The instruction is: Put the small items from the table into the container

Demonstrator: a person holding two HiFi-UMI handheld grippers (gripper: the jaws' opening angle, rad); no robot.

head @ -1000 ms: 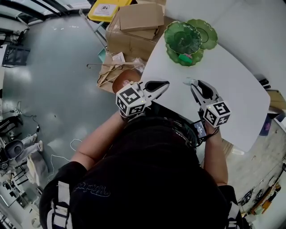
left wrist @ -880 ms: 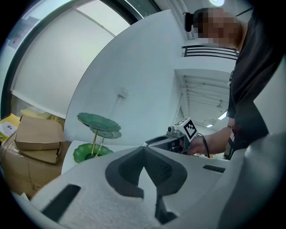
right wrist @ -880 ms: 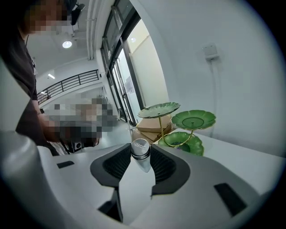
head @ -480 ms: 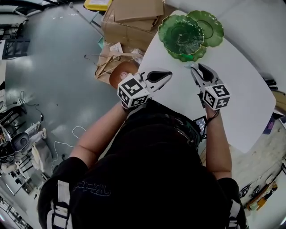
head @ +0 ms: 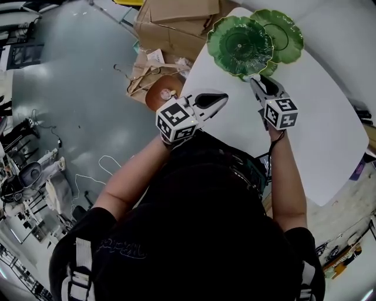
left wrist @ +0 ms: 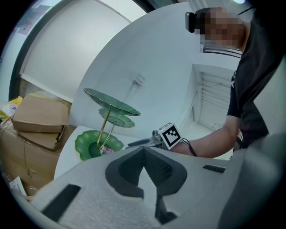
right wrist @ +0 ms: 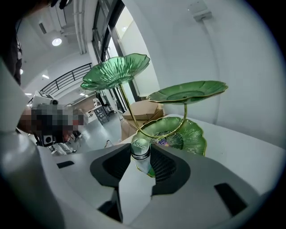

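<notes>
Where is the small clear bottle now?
Right gripper view: the small clear bottle is clamped in the jaws of the right gripper, at the lowest green leaf tray's near rim.

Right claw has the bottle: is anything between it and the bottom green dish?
Nothing visible lies between the small bottle in the right claw and the bottom dish. A curved gold stem rises just beyond the bottle, and upper leaf plates overhang the dish.

cardboard boxes (head: 173,14) stand stacked on the grey floor (head: 82,100), with wire hangers (head: 134,72) lying just beside them.
</notes>
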